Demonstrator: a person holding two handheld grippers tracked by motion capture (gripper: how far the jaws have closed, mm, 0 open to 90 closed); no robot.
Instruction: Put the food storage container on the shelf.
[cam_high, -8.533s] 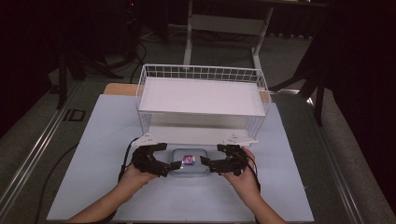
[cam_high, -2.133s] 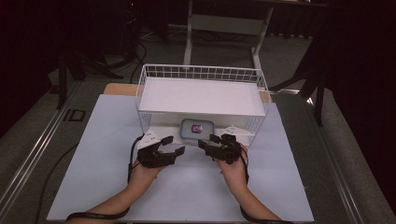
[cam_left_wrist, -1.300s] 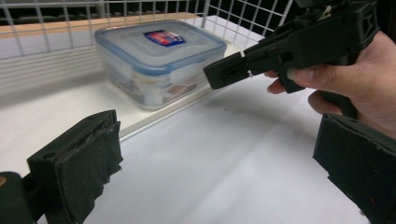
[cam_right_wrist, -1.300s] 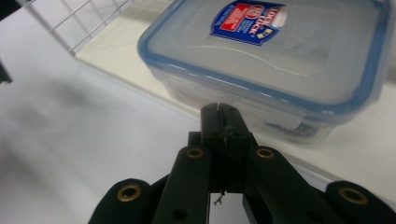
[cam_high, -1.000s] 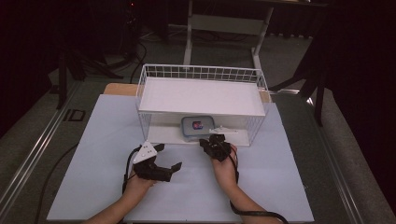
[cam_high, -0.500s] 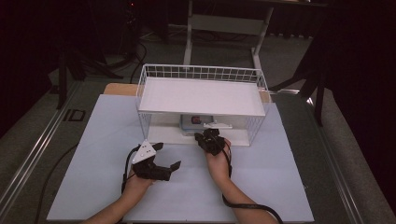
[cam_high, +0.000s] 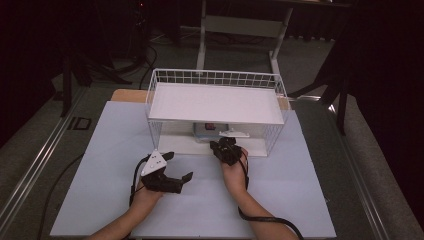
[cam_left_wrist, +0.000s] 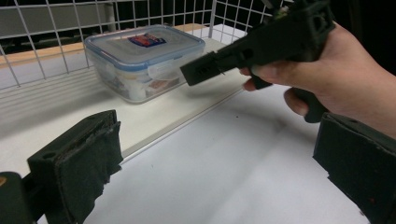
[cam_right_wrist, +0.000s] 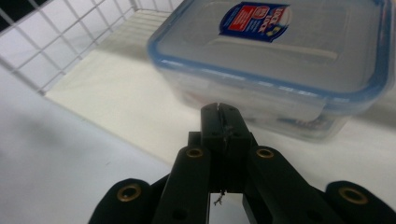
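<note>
The left gripper, nearest, was held over the white table sheet short of the wire rack, its foam-padded jaws spread wide and empty. The right gripper was at the rack's open front, jaws pressed together on nothing, tips just short of the container's near wall. The container sat on the rack's lower board, under the flat upper shelf: clear rigid plastic, rounded corners, blue-rimmed clip lid, printed label. The step was judged to be pushing the container deeper into the rack. A straight, low nudge would be needed, as smooth plastic may skew.
</note>
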